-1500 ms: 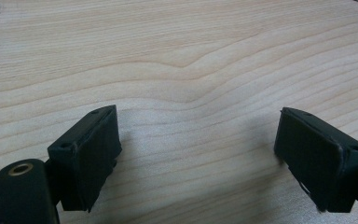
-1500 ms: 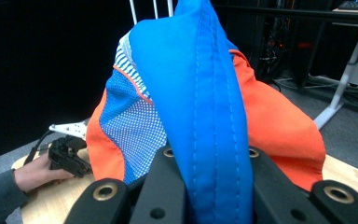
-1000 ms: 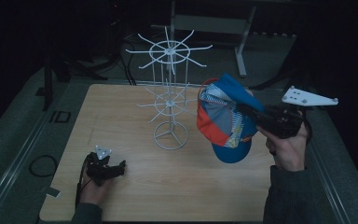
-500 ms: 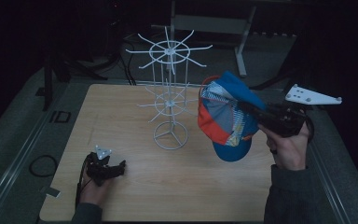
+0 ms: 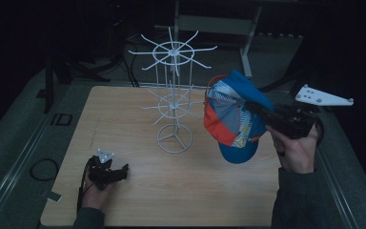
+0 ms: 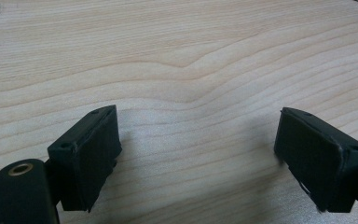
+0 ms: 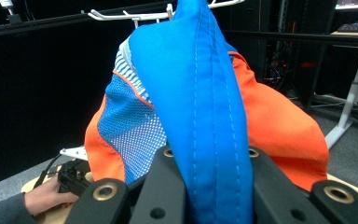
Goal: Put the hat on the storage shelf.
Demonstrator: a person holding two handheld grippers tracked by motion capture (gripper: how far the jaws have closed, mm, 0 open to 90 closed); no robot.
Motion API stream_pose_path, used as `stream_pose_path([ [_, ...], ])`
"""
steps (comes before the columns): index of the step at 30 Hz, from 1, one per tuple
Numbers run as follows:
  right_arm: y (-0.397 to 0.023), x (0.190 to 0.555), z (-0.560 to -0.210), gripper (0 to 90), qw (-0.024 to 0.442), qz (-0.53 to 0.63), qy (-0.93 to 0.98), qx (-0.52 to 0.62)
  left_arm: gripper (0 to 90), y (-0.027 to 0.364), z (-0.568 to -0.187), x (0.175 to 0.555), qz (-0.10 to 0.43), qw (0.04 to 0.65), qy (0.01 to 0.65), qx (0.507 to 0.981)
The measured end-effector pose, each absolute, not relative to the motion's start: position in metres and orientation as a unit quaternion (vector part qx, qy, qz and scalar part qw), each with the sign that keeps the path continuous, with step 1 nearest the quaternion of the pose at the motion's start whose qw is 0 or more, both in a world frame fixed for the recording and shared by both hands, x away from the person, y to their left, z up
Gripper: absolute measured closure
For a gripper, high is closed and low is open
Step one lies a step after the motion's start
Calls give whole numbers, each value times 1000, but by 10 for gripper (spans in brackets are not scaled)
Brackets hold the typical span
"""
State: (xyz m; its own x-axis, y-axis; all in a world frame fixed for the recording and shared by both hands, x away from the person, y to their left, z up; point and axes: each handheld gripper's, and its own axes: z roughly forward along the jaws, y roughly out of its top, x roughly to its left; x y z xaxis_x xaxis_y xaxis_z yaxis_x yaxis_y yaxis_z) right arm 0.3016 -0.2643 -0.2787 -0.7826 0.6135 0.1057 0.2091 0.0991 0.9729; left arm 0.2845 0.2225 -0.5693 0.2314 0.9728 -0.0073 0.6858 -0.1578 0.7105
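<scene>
The right gripper (image 5: 262, 112) is clamped on the brim of a blue, orange and mesh fabric cap (image 5: 233, 119), holding it in the air above the wooden tabletop's (image 5: 195, 191) right edge, just beside the white wire hook stand (image 5: 173, 102) at its middle. Hanging looks unfinished: no hook carries the cap yet. The left gripper (image 5: 108, 172) rests released, empty, near the front-left corner.

My cap (image 5: 232, 119) — blue brim, orange panels, blue-and-white mesh — hanging tilted off the table, brim pinched, just beside the wire rack (image 5: 173, 98)
</scene>
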Motion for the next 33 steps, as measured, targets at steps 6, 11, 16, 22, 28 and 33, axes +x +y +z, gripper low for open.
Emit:
stream_pose_path([
  [6, -263, 301, -276, 877, 167, 610, 721, 283, 146, 222, -569, 284, 236, 304, 573, 723],
  [11, -264, 302, -274, 877, 169, 614, 718, 281, 146, 223, -569, 284, 236, 304, 573, 724],
  [16, -265, 302, -274, 877, 169, 615, 717, 282, 146, 222, -569, 284, 236, 304, 573, 723],
  [22, -267, 301, -271, 876, 169, 621, 713, 279, 146, 222, -569, 284, 236, 304, 573, 723],
  [28, -266, 299, -268, 877, 166, 627, 710, 275, 146, 223, -569, 284, 236, 304, 573, 724],
  [33, -265, 298, -266, 877, 166, 631, 708, 269, 146, 222, -569, 285, 236, 304, 573, 723],
])
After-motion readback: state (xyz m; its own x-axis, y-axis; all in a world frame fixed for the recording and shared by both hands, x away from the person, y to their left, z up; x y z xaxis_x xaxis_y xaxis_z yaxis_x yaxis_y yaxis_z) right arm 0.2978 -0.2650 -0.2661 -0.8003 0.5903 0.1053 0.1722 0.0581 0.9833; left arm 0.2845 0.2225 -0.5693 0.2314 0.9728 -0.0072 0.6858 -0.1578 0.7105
